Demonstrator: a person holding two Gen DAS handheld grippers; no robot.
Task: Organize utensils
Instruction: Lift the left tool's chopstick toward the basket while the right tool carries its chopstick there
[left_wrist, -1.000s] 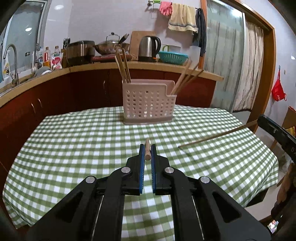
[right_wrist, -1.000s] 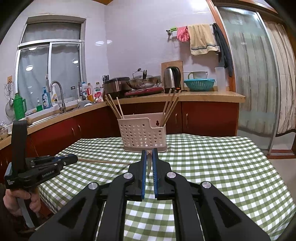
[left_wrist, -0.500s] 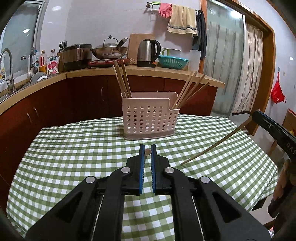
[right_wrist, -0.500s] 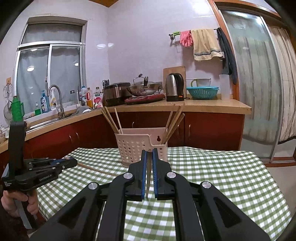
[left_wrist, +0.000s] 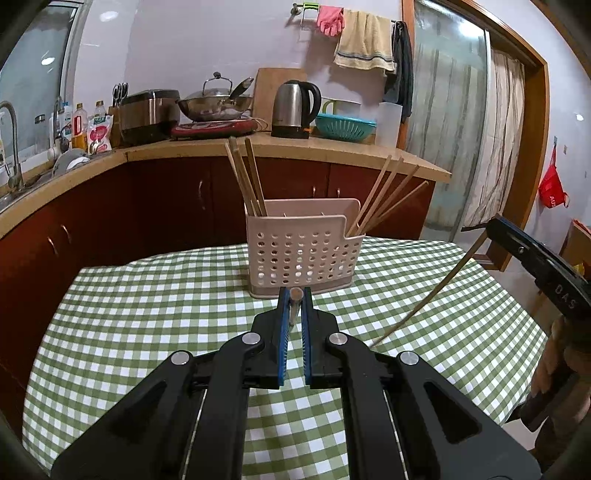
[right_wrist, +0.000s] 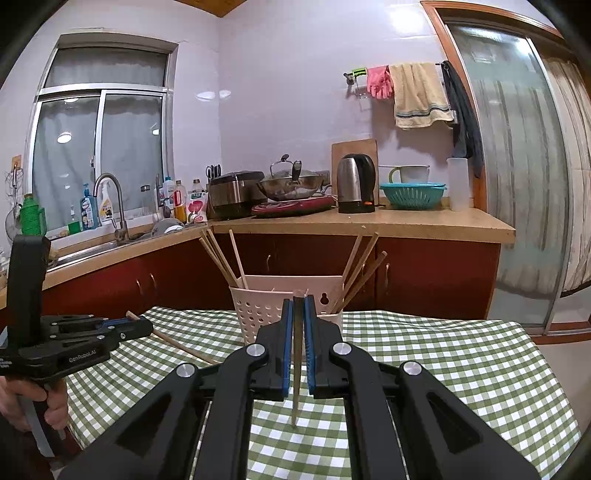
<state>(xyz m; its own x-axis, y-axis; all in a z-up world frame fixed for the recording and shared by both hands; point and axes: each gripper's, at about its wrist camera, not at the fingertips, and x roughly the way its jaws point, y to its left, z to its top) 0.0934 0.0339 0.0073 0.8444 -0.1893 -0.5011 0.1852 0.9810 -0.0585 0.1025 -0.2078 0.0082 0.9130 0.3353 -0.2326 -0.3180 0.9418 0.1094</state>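
A pale perforated utensil basket (left_wrist: 299, 254) stands on the checked table, with chopsticks leaning in its left end (left_wrist: 245, 181) and its right end (left_wrist: 384, 195). My left gripper (left_wrist: 295, 291) is shut on a wooden chopstick (left_wrist: 293, 314), seen end-on, just in front of the basket. From the right wrist view, the left gripper (right_wrist: 147, 326) holds its chopstick (right_wrist: 184, 347) slanting down over the cloth. My right gripper (right_wrist: 299, 299) is shut on another chopstick (right_wrist: 295, 380) that hangs down between the jaws, before the basket (right_wrist: 258, 314). That right-hand chopstick (left_wrist: 424, 295) slants steeply at the table's right side.
The green-checked tablecloth (left_wrist: 147, 325) covers a round table. Behind it runs a wooden counter (left_wrist: 332, 151) with a kettle (left_wrist: 295, 107), a wok (left_wrist: 214, 103), a teal colander (left_wrist: 345, 125) and a sink (right_wrist: 107, 221). A person's hand (right_wrist: 48, 402) grips the left tool.
Both grippers have risen and come closer to the basket, each still holding its chopstick. The right-hand chopstick has tipped from nearly flat to a steep slant.
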